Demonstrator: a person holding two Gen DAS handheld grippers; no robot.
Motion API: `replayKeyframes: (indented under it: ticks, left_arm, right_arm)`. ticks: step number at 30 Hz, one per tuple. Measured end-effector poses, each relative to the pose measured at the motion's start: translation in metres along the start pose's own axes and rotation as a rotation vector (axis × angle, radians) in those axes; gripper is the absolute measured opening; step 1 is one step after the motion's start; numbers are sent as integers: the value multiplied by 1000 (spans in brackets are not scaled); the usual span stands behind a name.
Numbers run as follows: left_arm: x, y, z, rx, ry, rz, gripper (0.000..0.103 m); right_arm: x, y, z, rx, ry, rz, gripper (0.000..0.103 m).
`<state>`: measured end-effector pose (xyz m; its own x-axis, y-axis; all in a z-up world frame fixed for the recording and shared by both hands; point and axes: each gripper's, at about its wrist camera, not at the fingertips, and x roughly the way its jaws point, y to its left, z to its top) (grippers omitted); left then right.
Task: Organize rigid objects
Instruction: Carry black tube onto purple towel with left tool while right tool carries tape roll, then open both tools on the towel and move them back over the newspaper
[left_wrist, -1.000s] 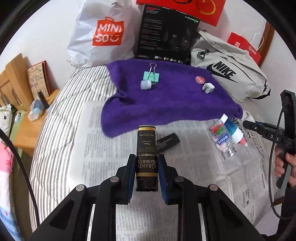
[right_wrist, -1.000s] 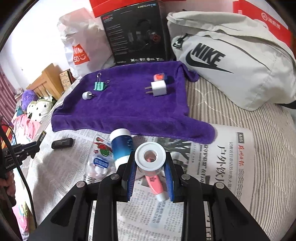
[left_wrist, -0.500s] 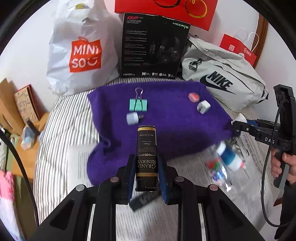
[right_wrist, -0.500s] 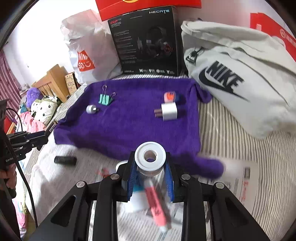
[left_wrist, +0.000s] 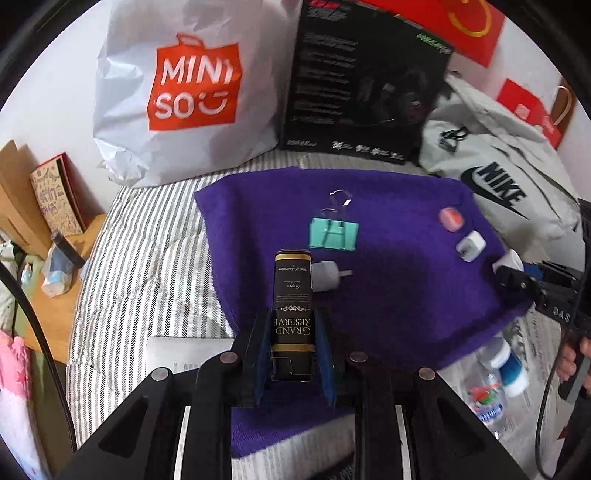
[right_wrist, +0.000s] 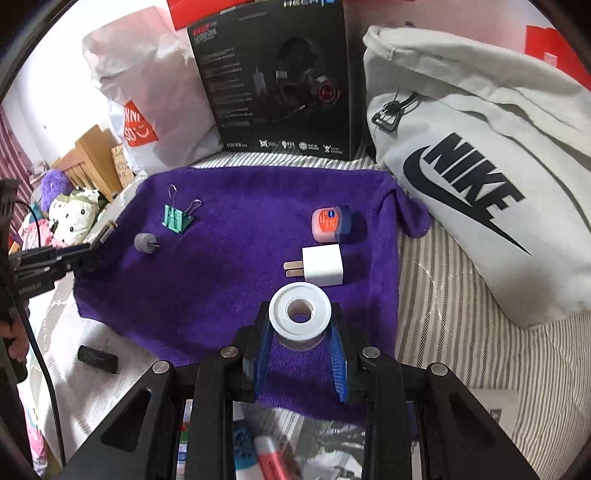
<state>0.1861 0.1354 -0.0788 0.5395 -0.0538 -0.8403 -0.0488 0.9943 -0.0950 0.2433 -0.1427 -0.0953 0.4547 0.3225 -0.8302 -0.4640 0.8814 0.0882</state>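
Observation:
My left gripper (left_wrist: 293, 325) is shut on a black "Grand Reserve" box (left_wrist: 292, 295), held over the near left part of the purple towel (left_wrist: 399, 295). My right gripper (right_wrist: 300, 325) is shut on a white tape roll (right_wrist: 300, 310), held over the towel's near edge (right_wrist: 229, 280). On the towel lie a green binder clip (left_wrist: 333, 233) (right_wrist: 176, 218), a small grey plug (left_wrist: 325, 275) (right_wrist: 144, 243), a pink-lidded tin (right_wrist: 330, 222) (left_wrist: 451, 218) and a white charger (right_wrist: 320, 266) (left_wrist: 470, 246).
A water bottle (left_wrist: 491, 384), a pink marker (right_wrist: 273, 458) and a black stick (right_wrist: 98, 359) lie on the newspaper (right_wrist: 85, 391). A Miniso bag (left_wrist: 184, 85), black headset box (right_wrist: 277, 81) and Nike bag (right_wrist: 480, 177) line the back. A wooden bedside stand (left_wrist: 48, 266) is left.
Both grippers have moved forward from over the newspaper to over the purple towel, still holding the box and the tape roll.

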Motion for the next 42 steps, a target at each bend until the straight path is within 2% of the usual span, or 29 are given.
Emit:
replayKeyframes:
  ticks: [8,12,19,27,33,35,40,41,42]
  left_arm:
    - [27,-7,4,4,55,25,23]
    - [39,-9,2,11,77,65,23]
    - [46,-17,-1,37,79,90,23]
    - [45,-18,-3,21,60,99,23]
    - [40,-20,-8,19,63,71,23]
    - [36,-23,-13,34,66,73,23]
    - [19,-22,-23,13,61,34,25]
    - [13,-21,-26,11,53,24,27]
    - [6,-20,-30,13,45,18,33]
  right_arm:
    - [22,2,-1,-29,38,-24,29]
    - [29,0,-4,-33,56,-28,29]
    - [35,2,-6,-50,65,-33,29]
    - [38,5,-7,-69,64,-50,29]
    - [38,5,-4,-91,106,-40,31]
    - [35,5,-6,-88,109,-18,38]
    - [22,9,-11,-92,117,-66,44]
    - [16,9,-12,-86,111,-64,44]
    - [10,9,-14,-81,107,-62,44]
